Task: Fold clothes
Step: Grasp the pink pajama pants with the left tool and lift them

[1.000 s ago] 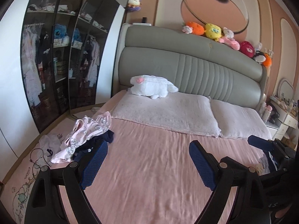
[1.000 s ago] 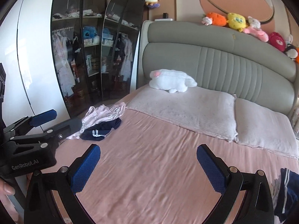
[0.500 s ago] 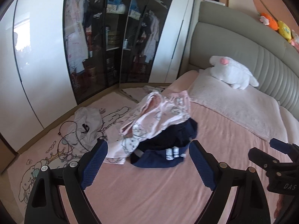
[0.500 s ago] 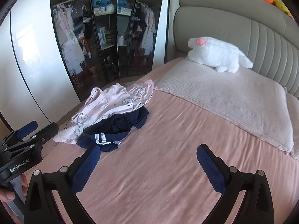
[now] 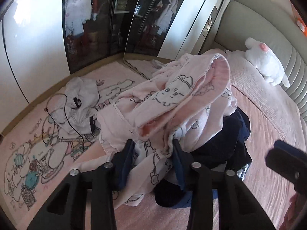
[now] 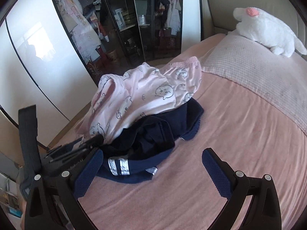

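Nearest in the left wrist view, the left gripper [image 5: 152, 153] has its two fingers drawn close together, pinching a fold of a pink cartoon-print garment [image 5: 172, 95] between them. The garment rises in a rumpled heap just beyond the fingers, at the left edge of a bed with a pink sheet [image 6: 230, 134]. Beneath it and to its right lies a dark navy garment [image 6: 153, 134] with silver stripes, touching the pink one.

In the right wrist view, the right gripper [image 6: 152, 167] hangs over the sheet with its fingers spread wide and nothing between them, the navy garment just beyond its left finger.

On the floor to the left lies a pink cartoon rug [image 5: 38, 153] with a white cloth [image 5: 80, 103] on it. Farther off, a white plush toy [image 6: 266, 23] rests on a pillow [image 6: 259, 71], and a glass-fronted wardrobe [image 6: 124, 19] stands at far left.
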{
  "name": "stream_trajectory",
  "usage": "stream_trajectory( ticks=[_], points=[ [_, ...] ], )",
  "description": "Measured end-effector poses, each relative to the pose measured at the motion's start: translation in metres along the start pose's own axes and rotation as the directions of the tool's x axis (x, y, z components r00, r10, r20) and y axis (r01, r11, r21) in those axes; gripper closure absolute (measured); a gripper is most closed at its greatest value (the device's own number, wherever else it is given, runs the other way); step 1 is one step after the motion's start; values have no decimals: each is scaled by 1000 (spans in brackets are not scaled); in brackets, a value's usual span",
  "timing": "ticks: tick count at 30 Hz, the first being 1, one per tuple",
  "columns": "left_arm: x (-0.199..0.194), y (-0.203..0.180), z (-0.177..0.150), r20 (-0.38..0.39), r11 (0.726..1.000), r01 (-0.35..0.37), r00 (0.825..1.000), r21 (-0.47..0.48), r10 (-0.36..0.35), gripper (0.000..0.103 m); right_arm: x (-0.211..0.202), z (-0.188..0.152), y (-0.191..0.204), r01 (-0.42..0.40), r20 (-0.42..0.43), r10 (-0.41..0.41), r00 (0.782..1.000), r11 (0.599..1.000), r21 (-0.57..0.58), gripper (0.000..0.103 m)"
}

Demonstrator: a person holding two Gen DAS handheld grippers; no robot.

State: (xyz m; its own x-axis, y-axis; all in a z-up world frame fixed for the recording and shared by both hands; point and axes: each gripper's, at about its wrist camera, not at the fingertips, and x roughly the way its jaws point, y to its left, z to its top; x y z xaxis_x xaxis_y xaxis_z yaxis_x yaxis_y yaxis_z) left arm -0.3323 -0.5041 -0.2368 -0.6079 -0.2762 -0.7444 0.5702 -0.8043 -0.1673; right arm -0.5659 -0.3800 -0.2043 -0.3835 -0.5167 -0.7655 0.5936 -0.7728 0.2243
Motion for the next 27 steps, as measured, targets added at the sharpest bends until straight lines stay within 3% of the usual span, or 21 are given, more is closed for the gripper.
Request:
stream_trajectory(
  ticks=[3,6,10,11,12,14,15,17,19,21,24,25,26,27],
  points=[
    [-17,-12,-11,38,999,29,999,38,-30,85,12,10,9,-33,-28,32,999,999,-16,0],
    [-26,-11,-23,45,998,64,997,17,-64,86,21,16,10,-63,-77,65,995,998,29,0],
    [-44,-3,-41,44,992,122,992,-31,-121,87,27,15,18,-74,-85,73,994,997,-4,1],
    [-51,-4,-48,37,990,137,990,-31,-136,87,27,11,22,-85,-87,83,993,996,-22,6],
    [-58,-6,-56,22,987,158,987,-22,-157,87,27,6,26,-97,-89,93,992,995,-39,13],
    [-70,-10,-72,-17,980,200,980,4,-200,88,27,-8,33,-103,-93,97,991,993,-64,56],
    [-75,-13,-82,-39,975,220,975,24,-219,87,26,-16,36,-101,-93,94,991,992,-74,65],
    [-87,-13,-97,-63,967,251,967,39,-248,84,15,-30,42,-104,-57,99,993,990,-91,101],
    [-94,-1,-101,-38,969,246,969,-3,-246,69,-3,-41,45,-53,23,56,998,990,-128,102],
    [-97,14,-97,8,969,235,972,-71,-235,11,-11,-43,44,-26,66,37,997,987,-157,102],
    [-80,24,-70,70,964,228,973,-139,-220,9,-1,-35,36,-135,-55,131,990,987,-82,98],
    [-71,23,-62,62,970,207,978,-127,-201,10,0,-35,36,-168,-76,163,984,984,-56,88],
    [-66,20,-60,44,975,194,981,-106,-190,12,1,-35,36,-197,-95,194,976,980,-31,67],
    [-66,18,-64,36,976,197,980,-90,-194,35,2,-39,39,-201,-95,197,976,979,-36,55]
  ],
)
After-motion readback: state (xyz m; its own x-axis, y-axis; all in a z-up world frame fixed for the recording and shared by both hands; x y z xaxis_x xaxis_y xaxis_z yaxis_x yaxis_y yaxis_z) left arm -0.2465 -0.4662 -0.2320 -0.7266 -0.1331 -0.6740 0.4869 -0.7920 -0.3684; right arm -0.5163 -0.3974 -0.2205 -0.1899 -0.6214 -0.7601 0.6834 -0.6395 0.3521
